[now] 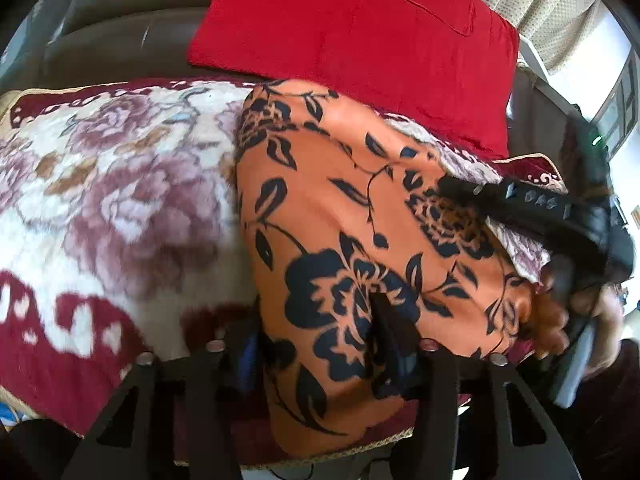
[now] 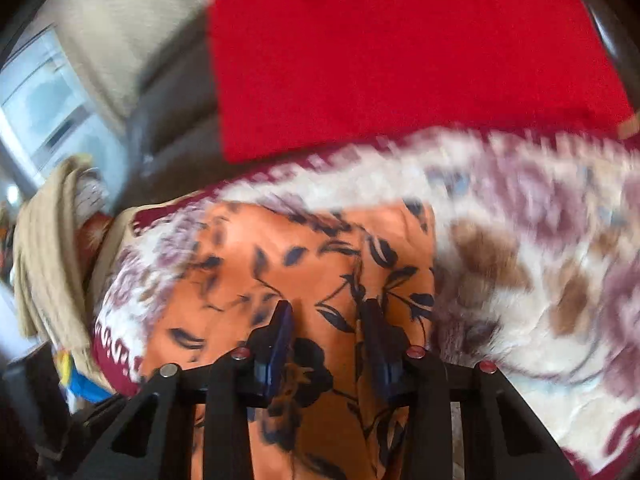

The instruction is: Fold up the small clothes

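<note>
One orange garment (image 1: 360,216) with a dark navy flower-and-leaf print lies on the plush floral blanket (image 1: 120,184), its long axis running from our near edge up toward the single red cushion (image 1: 352,32) behind. We count two grippers. Our left gripper (image 1: 316,336) straddles the cloth's near left border, fingers partly apart. Our right gripper (image 2: 326,320) hovers over the cloth, fingers narrowly parted; whether either grips, we cannot tell.

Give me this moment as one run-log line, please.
left gripper: open over orange floral garment | right gripper: open over it | surface: floral blanket
</note>
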Demonstrator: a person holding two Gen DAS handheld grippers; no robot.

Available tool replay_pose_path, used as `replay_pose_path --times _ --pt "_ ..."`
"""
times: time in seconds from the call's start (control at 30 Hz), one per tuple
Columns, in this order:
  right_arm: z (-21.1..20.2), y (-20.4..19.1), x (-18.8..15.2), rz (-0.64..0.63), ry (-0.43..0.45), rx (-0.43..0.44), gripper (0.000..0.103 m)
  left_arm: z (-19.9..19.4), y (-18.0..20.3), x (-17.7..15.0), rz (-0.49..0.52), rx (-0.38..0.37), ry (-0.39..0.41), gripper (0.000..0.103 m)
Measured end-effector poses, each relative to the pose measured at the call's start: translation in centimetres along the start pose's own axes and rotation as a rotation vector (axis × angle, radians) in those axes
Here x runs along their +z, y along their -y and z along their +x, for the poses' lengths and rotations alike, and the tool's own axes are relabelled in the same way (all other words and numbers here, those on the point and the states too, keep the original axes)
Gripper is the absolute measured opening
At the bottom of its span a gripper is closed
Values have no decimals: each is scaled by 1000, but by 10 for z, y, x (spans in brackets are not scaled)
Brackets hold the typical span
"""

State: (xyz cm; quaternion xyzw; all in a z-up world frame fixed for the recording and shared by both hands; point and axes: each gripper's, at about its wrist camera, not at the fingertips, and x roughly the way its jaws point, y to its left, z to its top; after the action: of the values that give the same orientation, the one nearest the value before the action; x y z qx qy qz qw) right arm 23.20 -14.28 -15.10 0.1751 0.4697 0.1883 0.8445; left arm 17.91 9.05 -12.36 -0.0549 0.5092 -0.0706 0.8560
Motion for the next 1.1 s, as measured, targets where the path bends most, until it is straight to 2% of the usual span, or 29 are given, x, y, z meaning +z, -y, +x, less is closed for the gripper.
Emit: replay_pose_path --times 0.13,0.2,0.27,0.33,0.37,0.4,0.5,0.6,0.67,0.77,0.8,0.9,0.97,1.1 --pt "-13 11 -7 93 12 56 40 -9 -4 21 7 1 -16 42" --pt "-21 14 -15 126 37 67 39 -19 -2 26 26 2 10 42" --pt "-22 15 -24 142 61 69 40 -24 8 29 89 43 41 42" --pt "-19 16 -33 134 89 62 40 -15 5 24 101 66 15 43" --pt "-17 13 -34 119 94 58 39 -3 -2 19 77 77 -35 44" --pt "-18 10 -33 95 91 53 39 4 -8 14 63 87 -67 49" --pt "-29 3 -29 74 77 45 38 2 -22 7 27 95 -46 66" --pt "-54 -9 -34 23 119 33 39 -12 -20 11 4 121 -52 67" --pt "-69 -18 -42 -30 149 5 39 -28 -10 13 37 175 -11 68" --pt "-85 -29 -65 -101 173 -61 39 -50 6 9 80 217 68 79" --pt "-84 -30 -69 -110 166 -80 39 -54 9 7 89 233 89 80" --pt "-46 -18 -87 -80 -2 -102 39 -61 19 5 120 294 135 80" --pt "-47 -13 -89 -48 15 -89 39 -65 23 5 126 323 128 80" --pt "-70 -26 -79 -84 42 -107 39 -80 28 10 126 346 162 80"
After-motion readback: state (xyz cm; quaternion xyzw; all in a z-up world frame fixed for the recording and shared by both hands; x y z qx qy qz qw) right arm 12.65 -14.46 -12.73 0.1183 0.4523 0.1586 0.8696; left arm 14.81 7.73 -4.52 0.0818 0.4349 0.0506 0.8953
